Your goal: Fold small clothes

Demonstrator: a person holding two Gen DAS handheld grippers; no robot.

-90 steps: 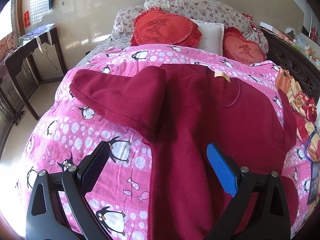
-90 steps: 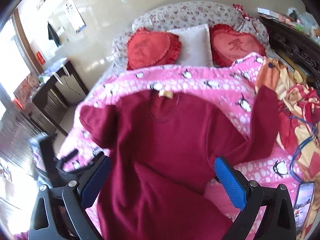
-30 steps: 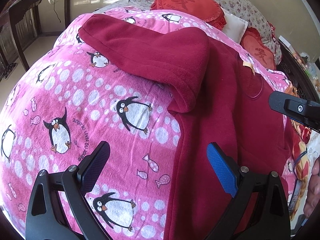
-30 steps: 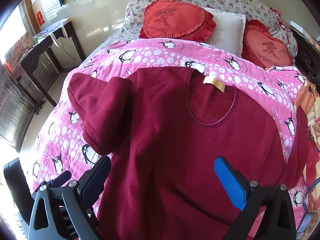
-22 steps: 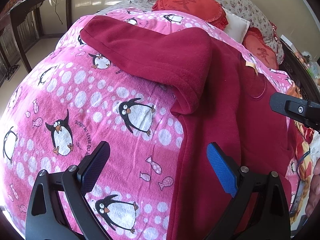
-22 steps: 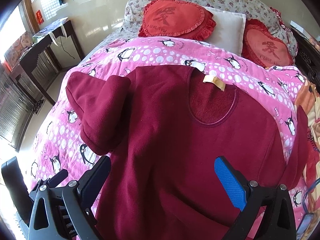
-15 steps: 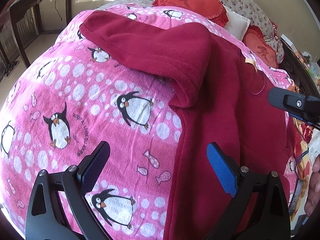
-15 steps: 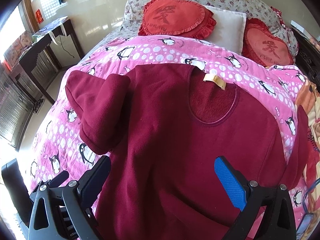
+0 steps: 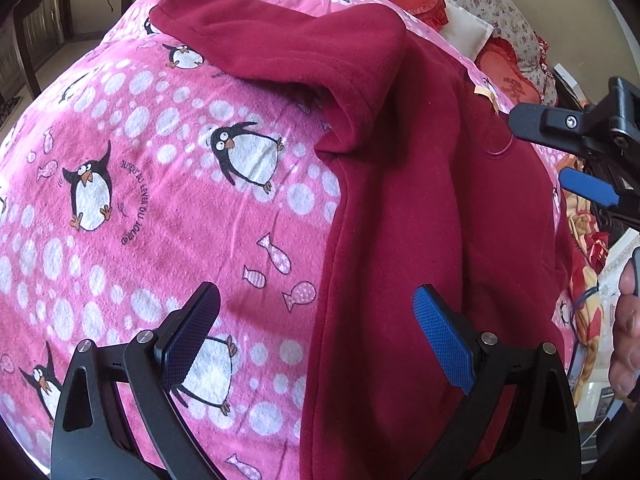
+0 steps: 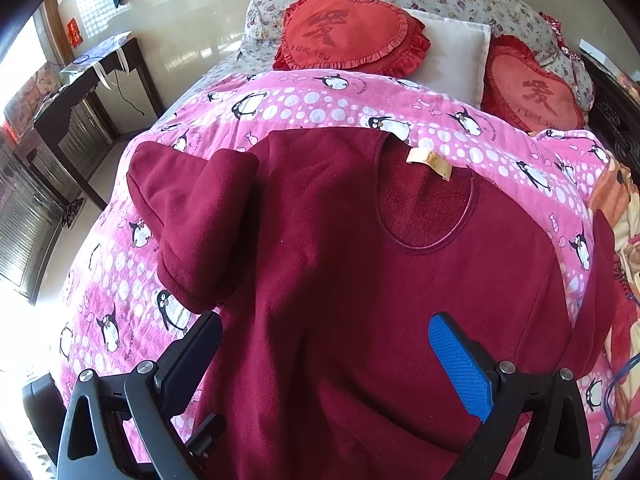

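A dark red fleece sweater lies face up on a pink penguin blanket, neckline and tan label toward the pillows. Its left sleeve is folded back on itself beside the body; it also shows in the left wrist view. My left gripper is open and empty, low over the sweater's left side edge. My right gripper is open and empty above the sweater's lower body; it also shows at the right of the left wrist view.
Two red heart cushions and a white pillow lie at the head of the bed. A dark wooden table stands left of the bed. An orange patterned blanket and a phone lie at the right.
My left gripper has moved closer and lower toward the sweater's left edge and folded sleeve. The right gripper has stayed nearly still above the sweater.
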